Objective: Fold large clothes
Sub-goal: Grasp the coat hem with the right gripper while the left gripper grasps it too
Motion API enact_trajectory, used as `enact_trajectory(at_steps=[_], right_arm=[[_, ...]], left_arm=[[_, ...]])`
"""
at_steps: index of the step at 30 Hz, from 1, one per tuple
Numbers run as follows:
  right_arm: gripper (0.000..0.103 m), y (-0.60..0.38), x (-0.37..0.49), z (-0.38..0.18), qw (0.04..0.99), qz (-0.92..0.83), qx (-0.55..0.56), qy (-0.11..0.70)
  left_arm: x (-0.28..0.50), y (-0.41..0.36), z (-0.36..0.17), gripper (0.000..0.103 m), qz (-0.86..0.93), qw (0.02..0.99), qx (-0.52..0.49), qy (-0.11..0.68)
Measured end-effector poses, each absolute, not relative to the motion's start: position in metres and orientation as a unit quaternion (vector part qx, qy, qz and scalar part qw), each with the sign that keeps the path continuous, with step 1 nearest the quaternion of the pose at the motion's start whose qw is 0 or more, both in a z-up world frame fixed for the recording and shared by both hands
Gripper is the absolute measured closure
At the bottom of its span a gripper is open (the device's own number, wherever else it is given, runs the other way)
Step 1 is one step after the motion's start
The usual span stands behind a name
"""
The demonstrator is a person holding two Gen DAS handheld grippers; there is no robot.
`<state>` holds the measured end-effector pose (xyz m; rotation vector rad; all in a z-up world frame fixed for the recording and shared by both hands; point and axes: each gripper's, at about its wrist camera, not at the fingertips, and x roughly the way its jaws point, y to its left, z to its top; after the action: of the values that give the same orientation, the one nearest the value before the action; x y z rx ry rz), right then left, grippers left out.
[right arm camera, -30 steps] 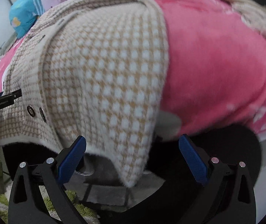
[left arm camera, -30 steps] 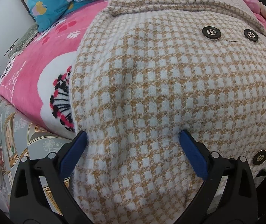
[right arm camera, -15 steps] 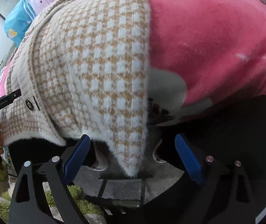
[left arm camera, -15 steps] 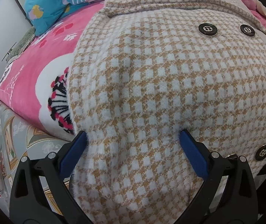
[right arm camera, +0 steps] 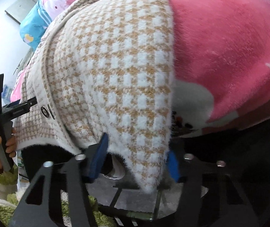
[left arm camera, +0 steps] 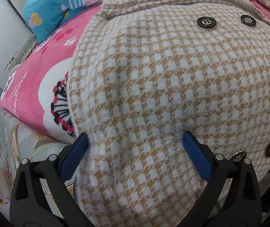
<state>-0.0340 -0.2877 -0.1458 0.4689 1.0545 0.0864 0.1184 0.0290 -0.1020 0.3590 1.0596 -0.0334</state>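
My right gripper (right arm camera: 135, 153) is closing narrow on the coat (right arm camera: 116, 79) hem overhanging the pink blanket (right arm camera: 229, 47), so lifting can begin, while my left gripper (left arm camera: 135, 141) is staying wide.

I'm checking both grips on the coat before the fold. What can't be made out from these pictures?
- Left wrist view: whether the left gripper pinches the coat; the fabric bulges between its wide pads and hides any contact.
- Right wrist view: the right gripper's jaws have just been closing around the coat's hanging corner, which covers the right pad.
- Both views: the coat's far end, cut off by the top edge.
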Motion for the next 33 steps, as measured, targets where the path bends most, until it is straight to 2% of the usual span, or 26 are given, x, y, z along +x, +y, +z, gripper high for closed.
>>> enact_trajectory(at_steps=[3, 6, 13, 17, 25, 26, 28, 30, 31, 33], right_arm=[[0.077, -0.285, -0.038, -0.143, 0.842, 0.040, 0.218, 0.493], [0.084, -0.275, -0.043, -0.136, 0.846, 0.045, 0.217, 0.484], [0.087, -0.273, -0.050, -0.119, 0.857, 0.052, 0.205, 0.470], [0.087, -0.273, -0.054, -0.114, 0.861, 0.057, 0.206, 0.461], [0.087, -0.277, -0.050, -0.116, 0.859, 0.061, 0.199, 0.468], [0.087, -0.275, -0.048, -0.116, 0.859, 0.061, 0.198, 0.469], [0.087, -0.273, -0.047, -0.116, 0.858, 0.058, 0.197, 0.471], [0.087, -0.272, -0.047, -0.115, 0.858, 0.057, 0.200, 0.470], [0.087, -0.273, -0.048, -0.115, 0.858, 0.056, 0.202, 0.469], [0.087, -0.271, -0.048, -0.116, 0.858, 0.055, 0.203, 0.468]], left_arm=[[0.117, 0.025, -0.100, 0.006, -0.020, 0.842, 0.185, 0.507], [0.110, 0.027, -0.083, 0.006, -0.035, 0.846, 0.171, 0.503], [0.055, 0.038, -0.048, 0.006, -0.063, 0.863, 0.191, 0.463], [0.014, 0.051, -0.045, 0.006, -0.074, 0.862, 0.188, 0.465], [-0.034, 0.079, -0.049, 0.008, -0.081, 0.867, 0.124, 0.476], [-0.034, 0.082, -0.050, 0.011, -0.083, 0.868, 0.106, 0.478], [-0.031, 0.086, -0.053, 0.027, -0.091, 0.869, 0.079, 0.480], [-0.028, 0.086, -0.058, 0.031, -0.095, 0.865, 0.065, 0.488], [-0.027, 0.086, -0.063, 0.038, -0.094, 0.861, 0.059, 0.496], [-0.024, 0.090, -0.070, 0.045, -0.097, 0.852, 0.037, 0.513]])
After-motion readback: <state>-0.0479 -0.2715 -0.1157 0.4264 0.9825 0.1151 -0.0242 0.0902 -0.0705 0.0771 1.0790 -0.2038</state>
